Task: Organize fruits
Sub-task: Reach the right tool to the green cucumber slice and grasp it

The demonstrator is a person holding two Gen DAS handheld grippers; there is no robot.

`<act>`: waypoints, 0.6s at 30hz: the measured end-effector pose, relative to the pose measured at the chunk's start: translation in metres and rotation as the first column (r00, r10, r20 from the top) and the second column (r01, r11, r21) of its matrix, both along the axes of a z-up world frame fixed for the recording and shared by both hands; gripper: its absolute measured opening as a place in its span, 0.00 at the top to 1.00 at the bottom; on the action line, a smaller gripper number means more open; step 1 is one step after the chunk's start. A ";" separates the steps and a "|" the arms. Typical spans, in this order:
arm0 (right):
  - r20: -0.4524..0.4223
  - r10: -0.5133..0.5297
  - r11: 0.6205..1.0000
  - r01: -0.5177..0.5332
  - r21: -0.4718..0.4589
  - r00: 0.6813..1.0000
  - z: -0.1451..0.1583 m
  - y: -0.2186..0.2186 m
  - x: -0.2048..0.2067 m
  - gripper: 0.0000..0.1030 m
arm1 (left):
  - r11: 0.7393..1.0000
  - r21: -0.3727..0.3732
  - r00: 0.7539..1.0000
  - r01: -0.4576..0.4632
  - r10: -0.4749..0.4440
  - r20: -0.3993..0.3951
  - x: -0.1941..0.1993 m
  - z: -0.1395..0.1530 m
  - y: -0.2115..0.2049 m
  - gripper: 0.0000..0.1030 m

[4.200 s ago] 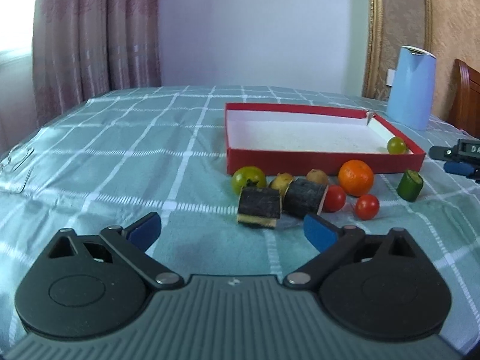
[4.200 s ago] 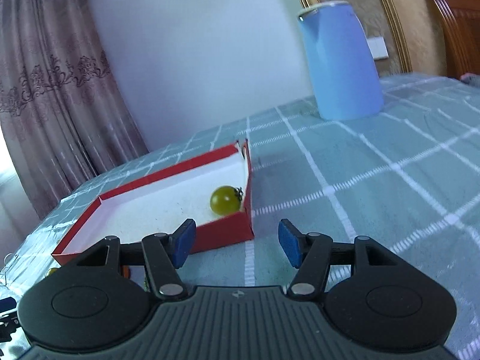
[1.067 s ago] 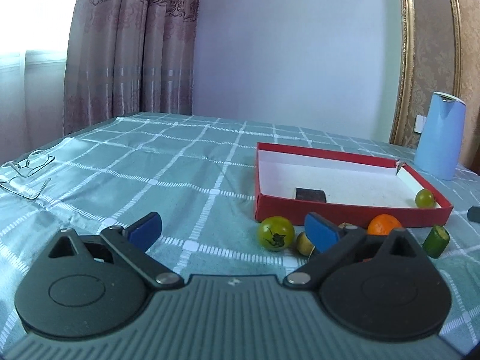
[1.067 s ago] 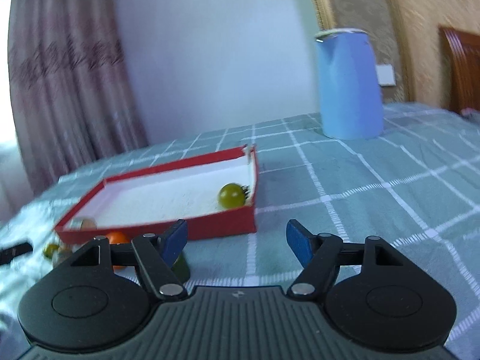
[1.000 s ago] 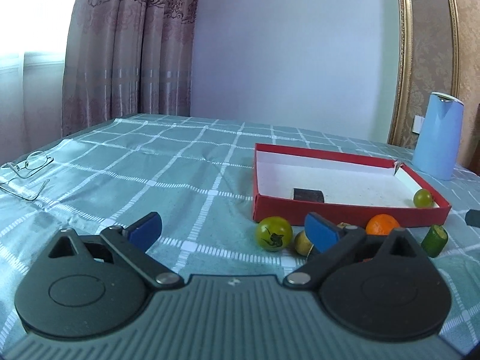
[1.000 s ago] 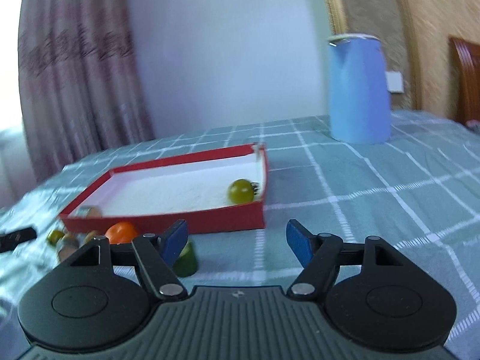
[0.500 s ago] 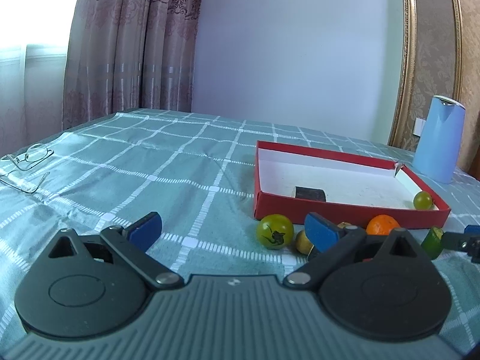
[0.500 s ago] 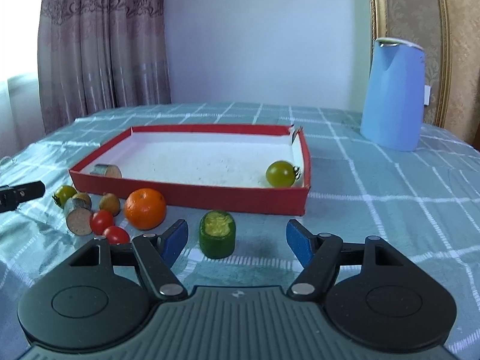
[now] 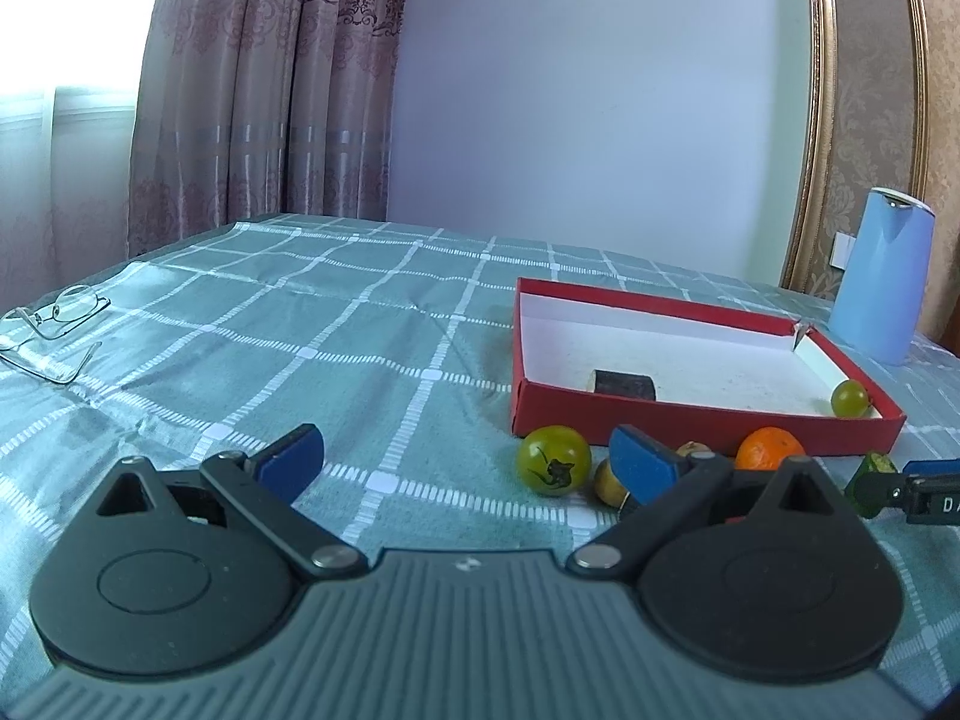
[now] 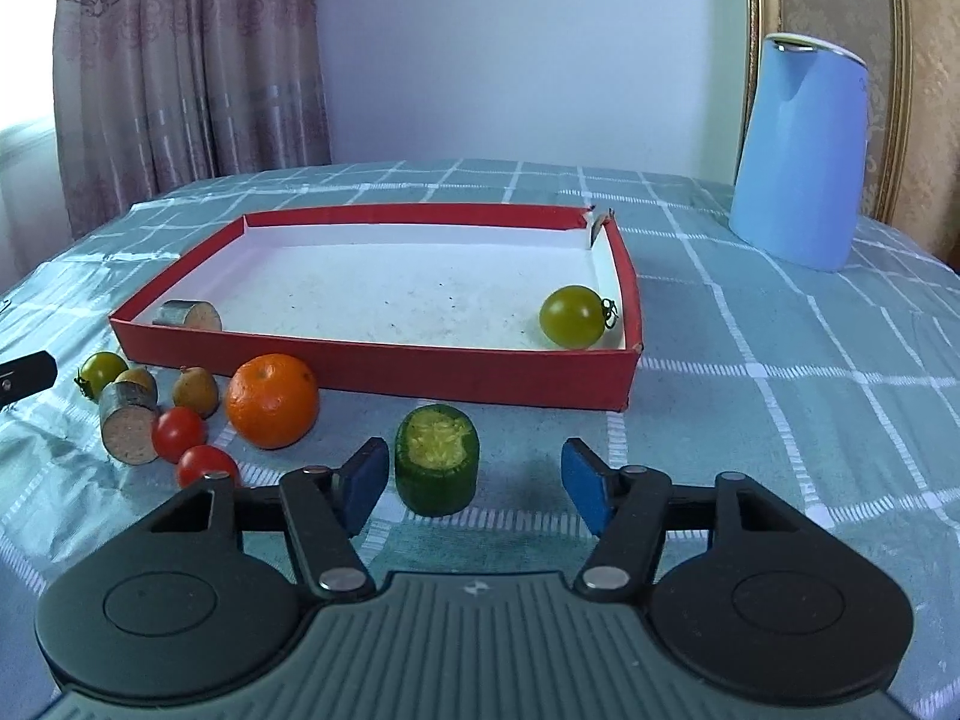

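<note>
The job looks barely begun. Only 2 pieces sit inside the red tray: a green tomato near its right wall and a dark-skinned cut cylinder in the near-left corner. Everything else lies on the checked tabletop in front of the tray's near wall: an orange, 2 red cherry tomatoes, a second cut cylinder, 2 small brownish fruits, another green tomato, and a green cut piece. By my count, 8 pieces are left to move.

The green cut piece stands upright, with dark glossy skin and a pale yellow-green, pulpy cut face on top. It sits between the fingers of the right tongs, closer to the left pad. Those tongs are spread wide and grip nothing; neither pad appears to touch the piece. It seems the likely next pick.

The left tongs are also spread wide and empty, held low over the cloth, with the fruit cluster beyond their right finger. A blue kettle stands past the tray, and glasses lie far left.
</note>
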State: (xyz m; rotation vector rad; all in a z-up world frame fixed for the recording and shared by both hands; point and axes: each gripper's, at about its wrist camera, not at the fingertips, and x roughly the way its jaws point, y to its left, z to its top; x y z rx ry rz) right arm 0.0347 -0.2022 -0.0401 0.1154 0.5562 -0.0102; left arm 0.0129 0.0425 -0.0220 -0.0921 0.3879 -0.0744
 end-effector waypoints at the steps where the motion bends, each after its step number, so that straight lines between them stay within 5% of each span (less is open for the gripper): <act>1: 0.001 0.000 1.000 0.000 0.000 1.000 0.000 0.000 0.000 0.39 | 1.000 0.003 1.000 0.000 0.000 -0.001 0.000 0.000 0.000 0.02; 18: -0.013 0.006 1.000 -0.006 0.005 1.000 -0.001 0.001 0.003 0.47 | 1.000 0.014 1.000 -0.010 0.010 -0.012 0.002 -0.001 -0.002 0.02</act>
